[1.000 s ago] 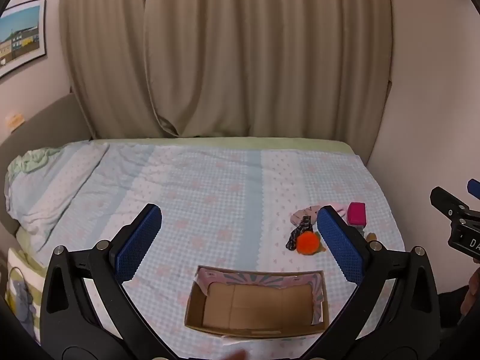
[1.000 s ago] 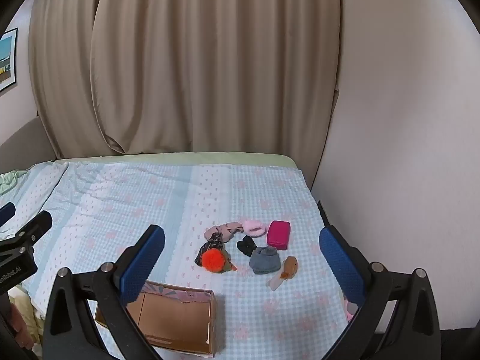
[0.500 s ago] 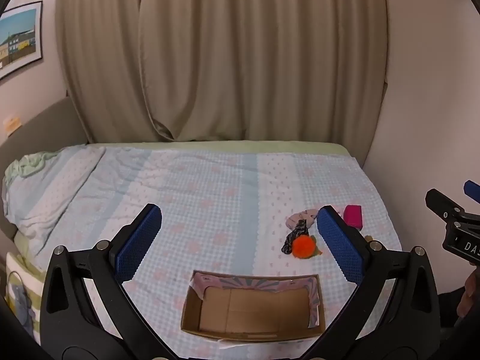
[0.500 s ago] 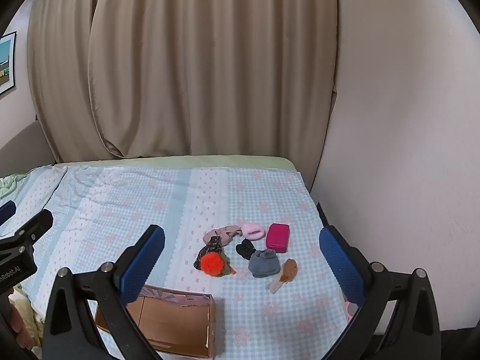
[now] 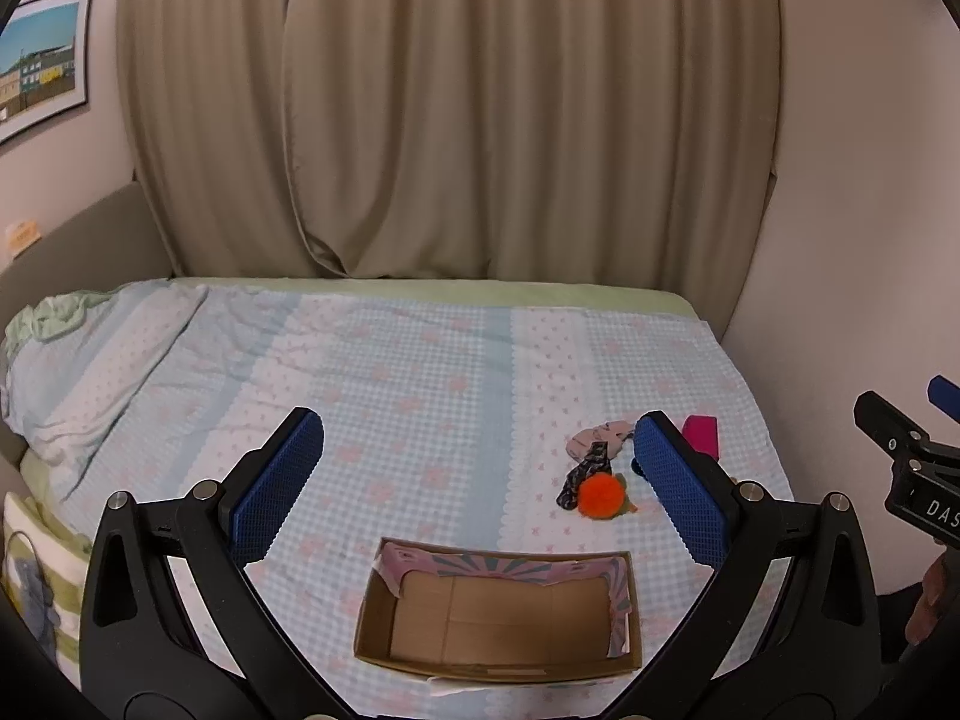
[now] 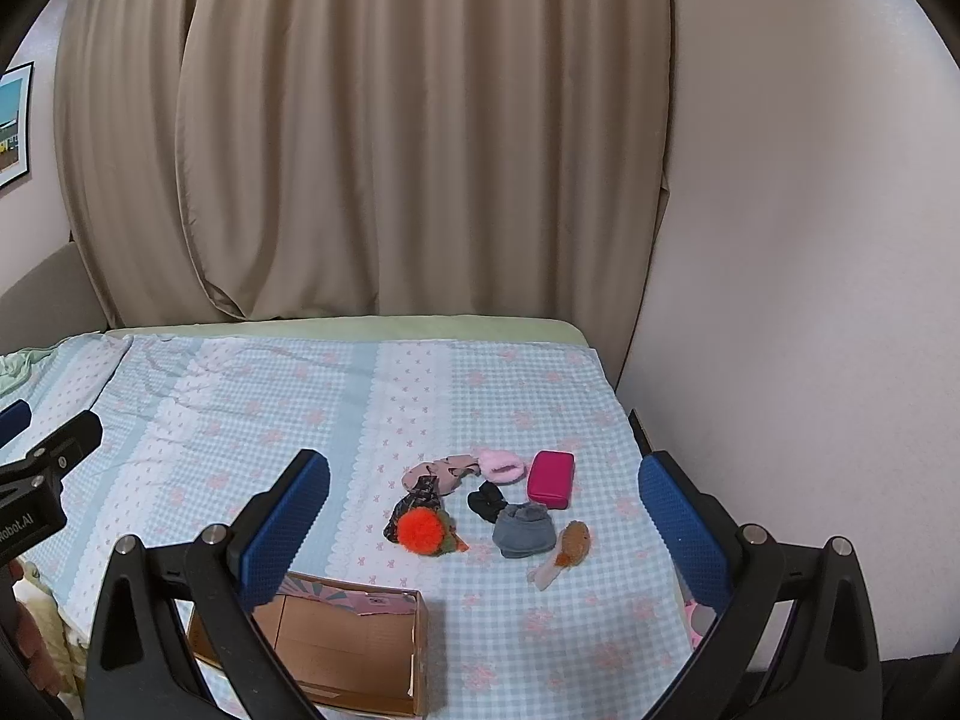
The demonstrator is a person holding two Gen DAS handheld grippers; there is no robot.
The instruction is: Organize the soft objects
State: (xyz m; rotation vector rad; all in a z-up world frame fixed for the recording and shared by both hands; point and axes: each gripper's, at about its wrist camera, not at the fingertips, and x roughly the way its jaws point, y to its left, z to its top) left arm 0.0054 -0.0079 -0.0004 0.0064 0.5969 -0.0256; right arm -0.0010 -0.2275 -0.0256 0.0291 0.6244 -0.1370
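On the blue checked bed (image 6: 300,420), the cardboard box (image 6: 336,648) serves as landmark, sitting at the near edge with nothing inside. Above it hangs the left gripper (image 5: 480,480), jaws spread wide and holding nothing. Right of the box and a little beyond it lies the whole cluster: orange pompom (image 6: 422,530), patterned pink cloth (image 6: 441,471), pink fluffy piece (image 6: 503,464), black item (image 6: 487,501), grey cap (image 6: 523,533), magenta case (image 6: 551,478), brown plush (image 6: 573,543). The right gripper (image 6: 483,519) hovers before them, also wide apart and bare. Sorting looks unstarted: 0 items boxed, all 7 left.
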